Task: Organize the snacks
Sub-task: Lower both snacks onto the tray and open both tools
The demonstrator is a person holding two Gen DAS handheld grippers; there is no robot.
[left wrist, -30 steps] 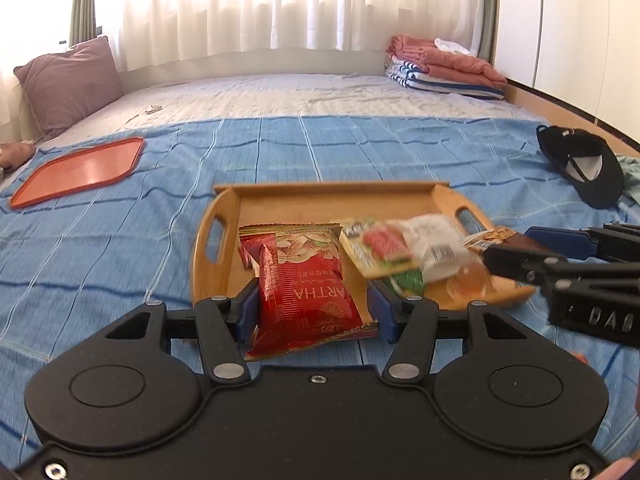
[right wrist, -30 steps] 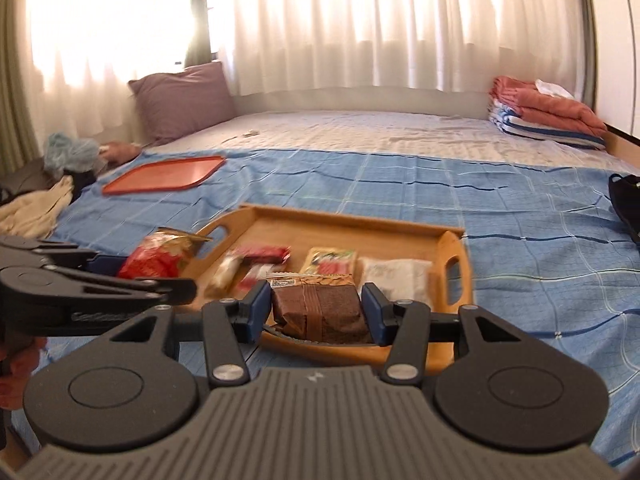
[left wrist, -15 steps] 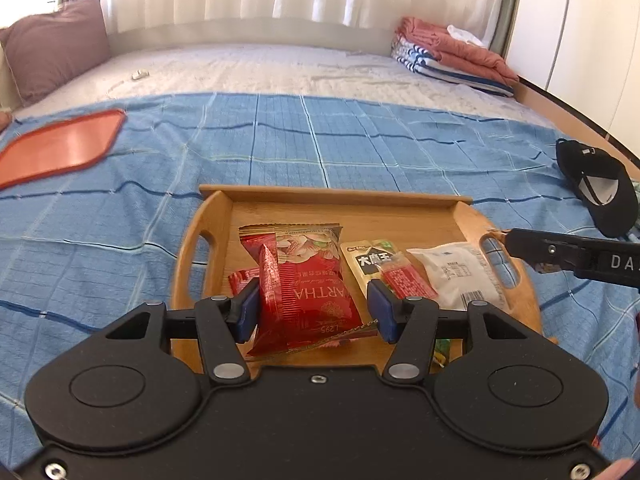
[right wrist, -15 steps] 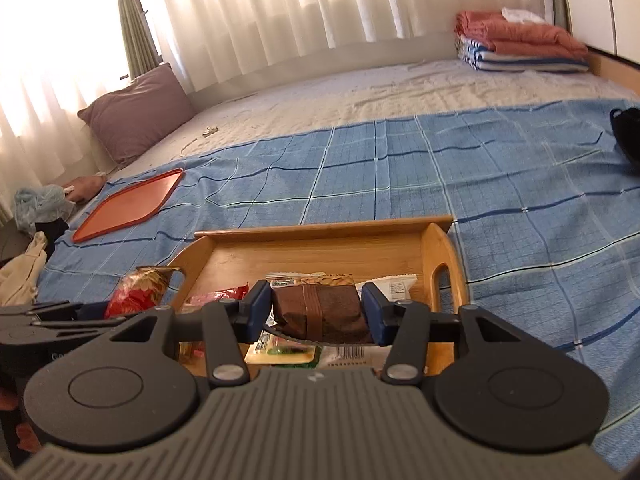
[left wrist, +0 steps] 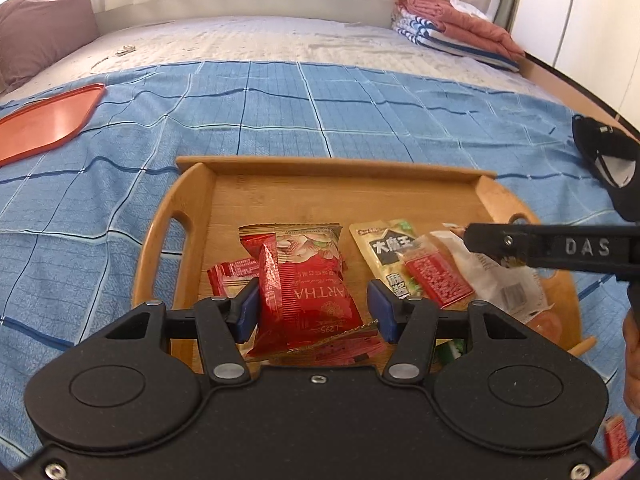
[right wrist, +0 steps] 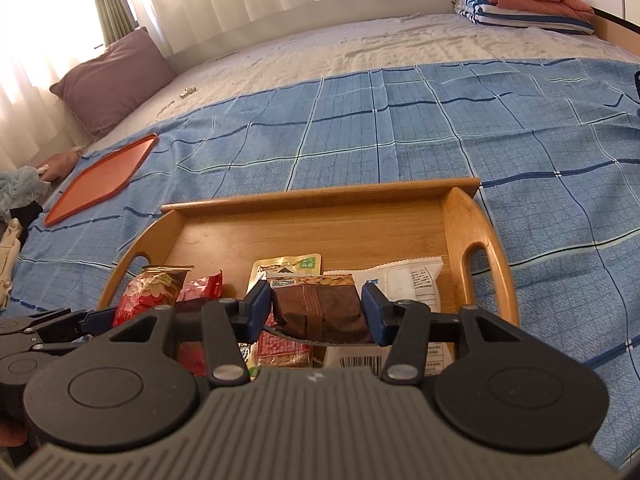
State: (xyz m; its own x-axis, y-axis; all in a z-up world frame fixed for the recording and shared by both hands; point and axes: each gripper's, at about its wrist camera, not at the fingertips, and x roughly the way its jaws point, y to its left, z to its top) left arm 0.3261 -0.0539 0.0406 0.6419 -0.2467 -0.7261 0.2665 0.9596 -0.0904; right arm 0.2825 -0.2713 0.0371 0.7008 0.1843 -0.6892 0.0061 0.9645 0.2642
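Observation:
A wooden tray (left wrist: 188, 192) (right wrist: 460, 216) with handles lies on the blue checked blanket. My left gripper (left wrist: 314, 310) is shut on a red snack packet (left wrist: 304, 296) and holds it over the tray's near left part. My right gripper (right wrist: 318, 312) is shut on a brown snack packet (right wrist: 320, 308) over the tray's near right part. In the tray lie a small red packet (left wrist: 230, 276), a yellow-green packet (left wrist: 384, 248) (right wrist: 296, 264), a red bar (left wrist: 436, 280) and a white packet (right wrist: 404, 284). The right gripper's finger (left wrist: 552, 248) shows in the left wrist view.
An orange tray (left wrist: 44, 124) (right wrist: 100, 180) lies on the blanket to the far left. A purple pillow (right wrist: 116, 76) sits at the back left. Folded towels (left wrist: 456, 32) are at the back right. A black cap (left wrist: 608, 164) lies to the right.
Both grippers have moved forward and tilted down over the wooden tray, each keeping its packet. The tray now looks closer and is seen more from above.

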